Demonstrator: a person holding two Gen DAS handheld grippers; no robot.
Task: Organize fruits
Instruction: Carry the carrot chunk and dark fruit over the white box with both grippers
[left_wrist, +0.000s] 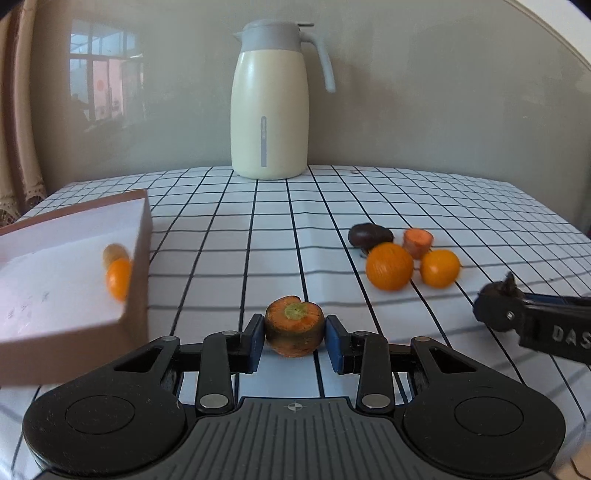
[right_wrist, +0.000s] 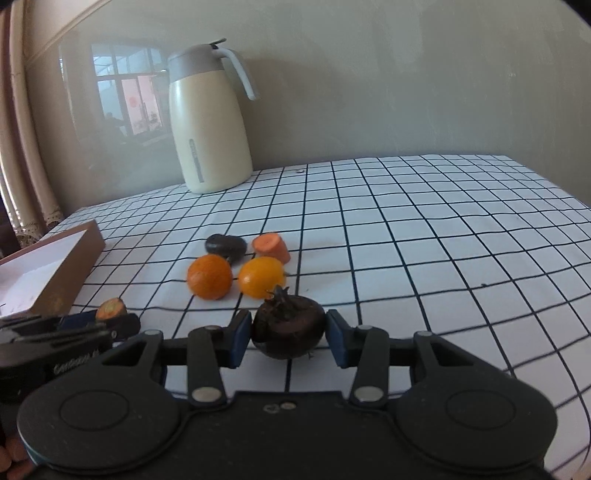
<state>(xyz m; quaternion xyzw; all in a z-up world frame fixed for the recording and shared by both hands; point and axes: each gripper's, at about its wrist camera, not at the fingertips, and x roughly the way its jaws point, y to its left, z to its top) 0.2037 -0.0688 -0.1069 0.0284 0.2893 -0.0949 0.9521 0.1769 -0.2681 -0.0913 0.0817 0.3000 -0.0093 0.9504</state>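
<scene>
both clamped: left tool (left_wrist: 294, 332) grips carrot stub (left_wrist: 294, 325) (green-cored), right tool (right_wrist: 289, 334) dark fruit (right_wrist: 289, 326).

A table covered with a white cloth printed in a thin black grid (left_wrist: 406, 199) fills the lower part of both views; its far edge runs against a plain, matt grey-beige wall (left_wrist: 443, 92). Near the middle of that far edge stands a tall cream insulated jug with a grey lid and curved grey handle (left_wrist: 269, 110). To the left, the wall carries a pale glassy reflection of a many-paned window with pinkish panels (right_wrist: 125, 99), which shows daylight. At the far left edge hangs a beige curtain with a lace hem (left_wrist: 22, 177). Soft shadows lie across the cloth.
</scene>
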